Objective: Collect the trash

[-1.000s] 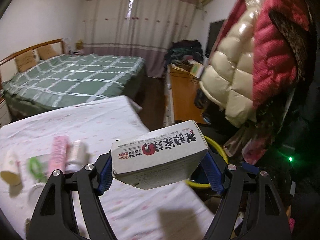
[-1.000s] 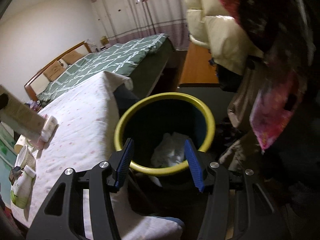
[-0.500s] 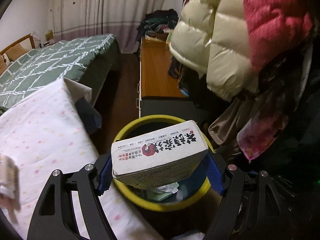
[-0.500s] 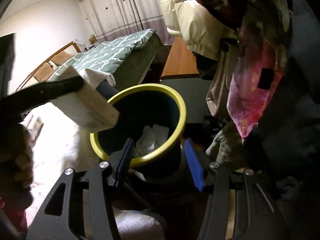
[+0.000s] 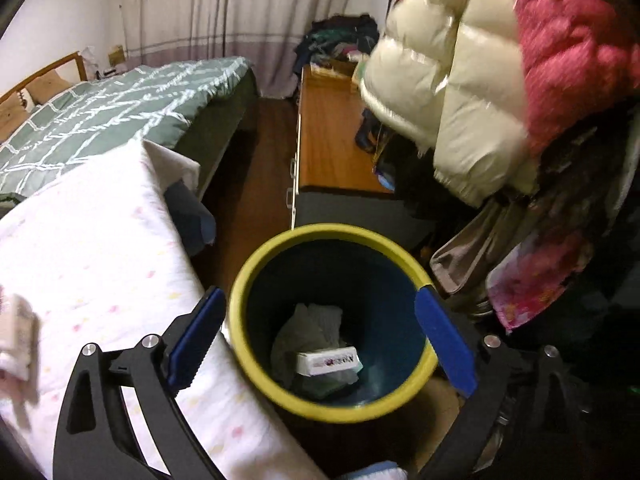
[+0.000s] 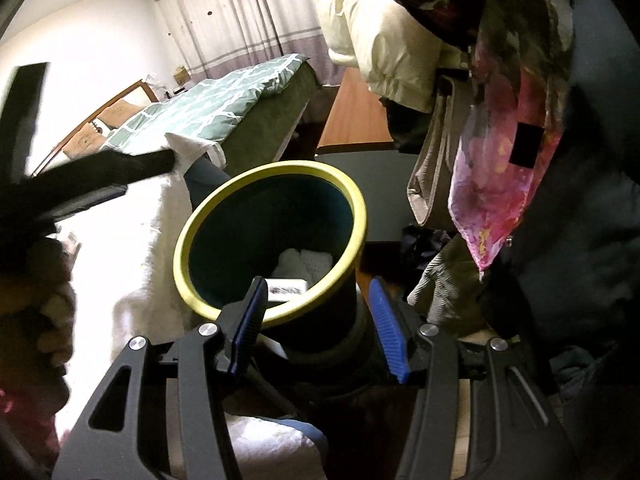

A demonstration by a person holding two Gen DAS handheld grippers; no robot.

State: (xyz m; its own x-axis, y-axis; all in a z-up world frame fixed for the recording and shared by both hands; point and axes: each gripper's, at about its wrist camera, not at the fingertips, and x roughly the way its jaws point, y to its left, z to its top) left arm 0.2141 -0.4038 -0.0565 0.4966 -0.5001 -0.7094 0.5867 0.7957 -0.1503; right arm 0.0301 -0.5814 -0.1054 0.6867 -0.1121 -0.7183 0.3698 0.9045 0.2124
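Observation:
A bin with a yellow rim point(image 5: 340, 231) and a dark blue inside stands beside the white dotted cloth point(image 5: 92, 256). Inside it a white box with red print point(image 5: 326, 360) lies on crumpled white paper point(image 5: 310, 328). My left gripper point(image 5: 319, 293) hovers over the bin's mouth, its jaws opening wide with nothing between them. My right gripper point(image 6: 317, 280) hangs low by the bin's near side point(image 6: 320, 320), its pads point(image 6: 250, 320) apart and gripping nothing. The box point(image 6: 286, 286) shows there just inside the yellow rim point(image 6: 280, 168). The left gripper's black finger point(image 6: 100, 168) and a hand point(image 6: 40, 280) appear at the left.
A cream puffer jacket point(image 5: 452, 92), a red one point(image 5: 572, 40) and a floral scarf point(image 6: 500, 168) hang close above and right of the bin. A low wooden cabinet point(image 5: 332, 136) and a green checked bed point(image 5: 120, 112) lie beyond. Blurred items point(image 5: 14, 340) sit on the cloth's left edge.
The left gripper carried the box from above the white cloth to over the bin and opened. The box now lies in the bin. The right gripper hardly moved.

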